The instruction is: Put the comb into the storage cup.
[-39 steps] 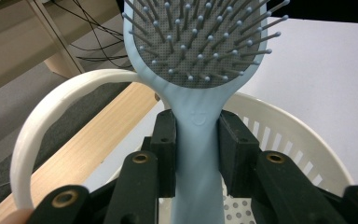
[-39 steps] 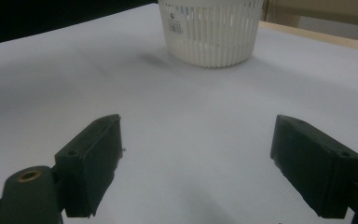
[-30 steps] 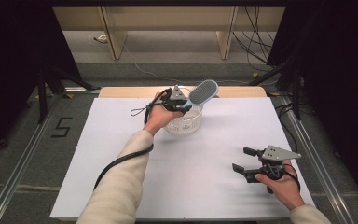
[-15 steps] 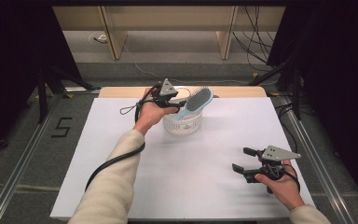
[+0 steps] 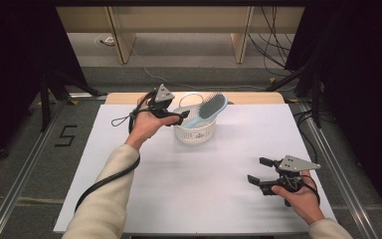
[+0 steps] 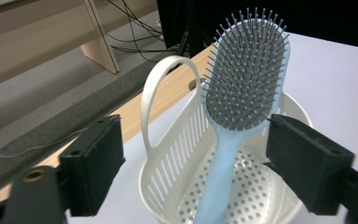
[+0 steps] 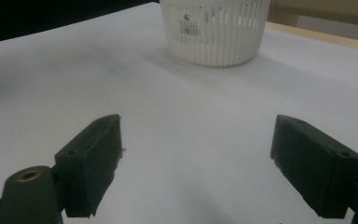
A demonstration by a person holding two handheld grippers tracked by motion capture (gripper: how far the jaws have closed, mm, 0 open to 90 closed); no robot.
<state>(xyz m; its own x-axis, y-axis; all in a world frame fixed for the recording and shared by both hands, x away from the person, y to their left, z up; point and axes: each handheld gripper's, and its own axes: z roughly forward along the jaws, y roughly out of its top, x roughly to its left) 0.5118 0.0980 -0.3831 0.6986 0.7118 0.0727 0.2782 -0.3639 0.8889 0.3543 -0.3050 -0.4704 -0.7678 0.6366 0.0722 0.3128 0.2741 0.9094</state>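
Nearest in the high view, the right gripper [image 5: 258,171] rests low over the white tabletop [image 5: 204,189], cupped in the person's right hand [image 5: 298,199] with a grey three-cornered plate on top. Its two black, blocky jaws stand wide apart with nothing between them; the right gripper view shows only the smooth matte tabletop [image 7: 191,140] in the gap. The hand lies near the table's front right corner, well apart from the basket.

Farther up the table, the left forearm in a cream sleeve [image 5: 104,199] reaches diagonally forward, a black cable trailing under it. The left hand [image 5: 144,127] is raised above the surface, wrist bent, carrying the left gripper [image 5: 181,117] just beside the basket's left rim. Its jaws have just been opening and now stand wide; in the left gripper view the brush's handle rises between the pads, which do not press on it.

The hairbrush [image 5: 209,109] stands tilted in the white plastic basket [image 5: 195,133], handle down inside and oval head leaning out over the far right rim. Its body is smooth pale blue plastic, with a grey cushion studded with fine ball-tipped bristles [image 6: 247,74]. The basket [image 6: 177,154] is round, with slotted walls, a perforated floor and a thin looped handle rising at its far side. It sits toward the table's far edge, where a strip of bare wood [image 5: 248,98] shows beyond the white surface.
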